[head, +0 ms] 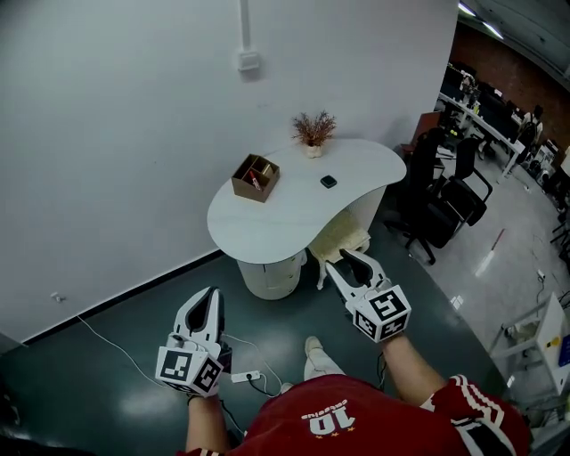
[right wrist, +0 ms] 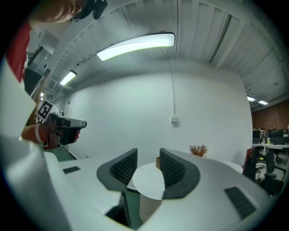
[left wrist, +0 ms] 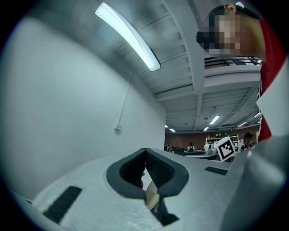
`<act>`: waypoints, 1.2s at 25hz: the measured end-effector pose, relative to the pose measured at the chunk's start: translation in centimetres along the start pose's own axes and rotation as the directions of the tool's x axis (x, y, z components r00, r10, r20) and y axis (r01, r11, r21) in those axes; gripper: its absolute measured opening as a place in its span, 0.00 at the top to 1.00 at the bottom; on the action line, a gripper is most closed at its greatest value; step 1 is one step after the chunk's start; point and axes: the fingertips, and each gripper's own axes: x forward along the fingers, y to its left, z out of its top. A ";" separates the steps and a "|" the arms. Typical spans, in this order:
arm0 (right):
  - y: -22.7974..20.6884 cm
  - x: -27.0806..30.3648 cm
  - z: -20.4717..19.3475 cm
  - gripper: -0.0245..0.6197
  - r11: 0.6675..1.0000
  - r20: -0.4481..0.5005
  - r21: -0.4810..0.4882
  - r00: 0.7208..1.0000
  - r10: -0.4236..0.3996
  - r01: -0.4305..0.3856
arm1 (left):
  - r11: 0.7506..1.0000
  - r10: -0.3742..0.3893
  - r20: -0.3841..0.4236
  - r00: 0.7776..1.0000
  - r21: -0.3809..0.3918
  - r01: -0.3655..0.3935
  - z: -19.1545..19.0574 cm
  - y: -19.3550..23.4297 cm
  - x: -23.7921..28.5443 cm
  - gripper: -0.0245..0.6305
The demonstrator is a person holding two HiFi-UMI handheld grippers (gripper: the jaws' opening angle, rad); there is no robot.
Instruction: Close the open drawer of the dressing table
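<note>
Plain white painted wall [head: 134, 134] ahead. Small white square wall box [head: 248, 61] on it, fed by a thin white conduit [head: 244, 22] from above. Glossy dark grey-green floor [head: 107, 374], with a thin white cable [head: 107, 337] trailing across near the skirting. Black wheeled office chairs [head: 445, 191] to the right. Long white desks [head: 485, 116] beyond, before a brick-red far wall [head: 512, 67]. Long white tube light [right wrist: 135, 45], lit, under a ribbed grey ceiling [right wrist: 203, 27].

Wearing a red jersey [head: 356, 414] printed with a white 10, its sleeve [head: 470, 396] trimmed in white and dark stripes, and a white shoe [head: 316, 358]. Fitted with a left gripper [head: 212, 294] and right gripper [head: 346, 261] in white shells, dark ribbed pads inside, each bearing a cube of black-and-white square markers.
</note>
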 end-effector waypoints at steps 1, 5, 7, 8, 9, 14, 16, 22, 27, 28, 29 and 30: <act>0.2 -0.5 0.7 0.75 1.000 0.022 -0.011 1.000 -0.006 0.006 | 1.000 -0.010 0.007 1.000 0.006 0.010 0.0 -0.3 -0.1 0.96; 0.7 -1.5 2.4 0.76 0.999 0.080 -0.026 0.997 -0.022 0.024 | 1.000 -0.022 0.033 0.999 0.009 0.021 1.0 -1.1 0.0 0.95; 0.7 -1.6 2.9 0.78 0.999 0.106 -0.029 0.994 -0.031 0.035 | 0.999 -0.028 0.043 0.999 0.021 0.027 1.5 -1.4 0.2 0.95; 0.7 -1.7 3.1 0.80 0.999 0.117 -0.028 0.993 -0.033 0.037 | 0.999 -0.032 0.048 0.998 0.032 0.030 1.7 -1.5 0.3 0.96; 0.6 -1.8 3.3 0.81 0.999 0.125 -0.027 0.992 -0.033 0.037 | 0.999 -0.034 0.053 0.998 0.042 0.032 1.8 -1.6 0.3 0.96; 0.9 -1.7 4.3 0.85 0.999 0.156 -0.030 0.988 -0.017 0.022 | 0.998 -0.026 0.073 0.997 0.050 0.023 2.8 -1.9 0.2 0.95; 0.9 -1.7 4.8 0.86 0.999 0.167 -0.029 0.986 -0.012 0.017 | 0.998 -0.028 0.076 0.997 0.057 0.024 3.0 -2.1 0.3 0.96; 1.1 -2.0 5.6 0.90 0.999 0.180 -0.040 0.984 -0.005 0.013 | 0.998 -0.032 0.085 0.996 0.065 0.026 3.4 -2.5 0.4 0.96; 1.2 -2.2 5.7 0.92 0.999 0.173 -0.036 0.985 -0.009 0.015 | 0.997 -0.032 0.087 0.996 0.071 0.026 3.5 -2.8 0.1 0.95; 1.2 -2.4 5.7 0.94 0.999 0.170 -0.035 0.985 -0.010 0.016 | 0.997 -0.029 0.089 0.996 0.070 0.023 3.5 -2.8 0.0 0.95; 1.2 -2.5 5.7 0.95 0.999 0.168 -0.035 0.986 -0.012 0.018 | 0.997 -0.028 0.091 0.995 0.068 0.022 3.5 -2.9 -0.1 0.95; 1.2 -2.7 5.7 0.95 0.999 0.167 -0.036 0.986 -0.013 0.019 | 0.998 -0.027 0.093 0.995 0.066 0.021 3.5 -2.9 -0.2 0.96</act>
